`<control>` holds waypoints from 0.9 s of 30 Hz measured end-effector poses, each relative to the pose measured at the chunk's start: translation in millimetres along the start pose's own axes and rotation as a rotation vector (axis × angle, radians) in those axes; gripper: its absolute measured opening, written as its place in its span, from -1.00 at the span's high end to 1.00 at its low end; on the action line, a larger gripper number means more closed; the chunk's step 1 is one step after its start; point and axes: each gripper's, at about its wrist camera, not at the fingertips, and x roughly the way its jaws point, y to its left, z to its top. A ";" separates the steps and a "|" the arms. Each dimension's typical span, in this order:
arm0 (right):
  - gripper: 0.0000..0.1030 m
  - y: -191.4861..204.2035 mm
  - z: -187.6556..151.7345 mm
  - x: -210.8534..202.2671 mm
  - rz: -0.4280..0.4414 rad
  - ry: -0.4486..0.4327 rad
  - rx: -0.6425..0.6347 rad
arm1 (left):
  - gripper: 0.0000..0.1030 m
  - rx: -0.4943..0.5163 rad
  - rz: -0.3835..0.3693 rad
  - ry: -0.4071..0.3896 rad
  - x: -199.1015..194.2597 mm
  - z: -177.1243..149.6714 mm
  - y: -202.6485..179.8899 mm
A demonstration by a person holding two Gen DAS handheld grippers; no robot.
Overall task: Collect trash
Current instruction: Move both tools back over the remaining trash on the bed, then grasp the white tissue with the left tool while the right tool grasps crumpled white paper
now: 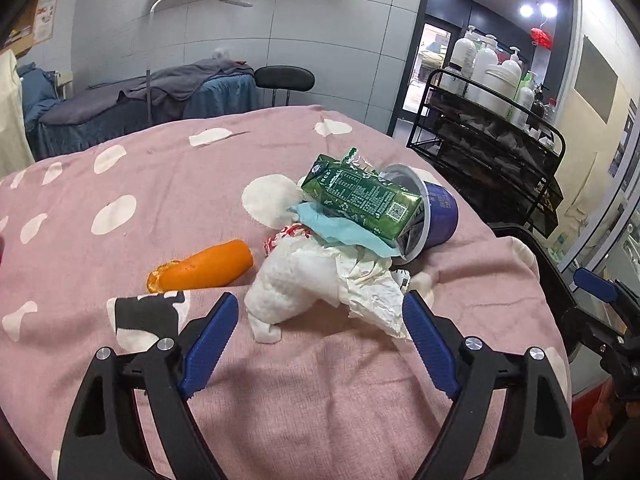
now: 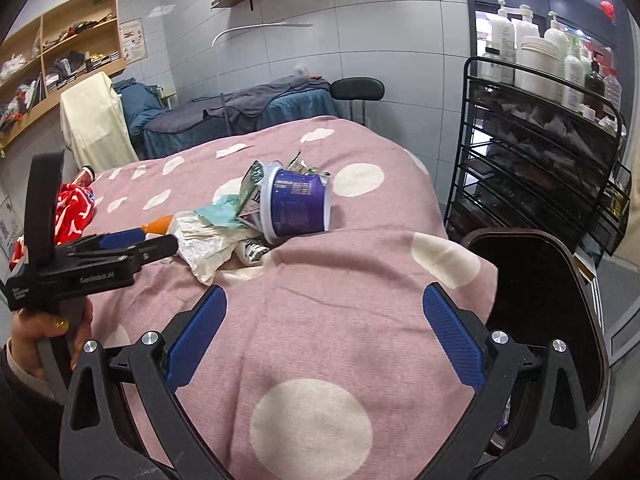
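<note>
Pink blanket with white polka dots [image 1: 168, 200] is covering the bed and carrying the trash heap: a crumpled white paper tissue [image 1: 320, 284] is lying nearest, a green drink carton [image 1: 360, 196] is leaning on a tipped purple plastic cup [image 2: 298, 204], and an orange carrot piece [image 1: 204, 266] is resting just beside them. Left gripper [image 1: 320, 312] is spread wide with the tissue between its jaws, not pressing it. Right gripper [image 2: 324, 320] is hanging released, gripping nothing.
</note>
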 end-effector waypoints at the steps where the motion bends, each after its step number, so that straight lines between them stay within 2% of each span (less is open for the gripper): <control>1: -0.89 1.5 0.4 1.2 0.004 0.003 -0.001 | -0.61 0.011 0.001 0.003 2.7 2.2 0.1; 7: -0.89 4.5 1.9 1.1 0.009 0.004 -0.003 | -0.53 0.028 -0.020 0.010 8.4 9.6 -1.7; 10: -0.89 3.2 1.7 2.2 0.015 0.009 0.005 | -0.51 0.049 -0.002 0.005 7.2 7.4 -3.8; 17: -0.89 7.1 4.1 8.0 0.024 0.020 -0.006 | -0.33 0.058 0.003 0.020 0.3 2.8 15.8; 22: -0.89 11.7 3.7 15.6 0.032 0.034 -0.008 | -0.14 0.102 0.023 0.069 9.4 -0.5 26.6; 27: -0.89 21.8 7.1 20.2 0.048 0.042 -0.023 | 0.00 0.175 0.010 0.114 31.7 2.1 18.3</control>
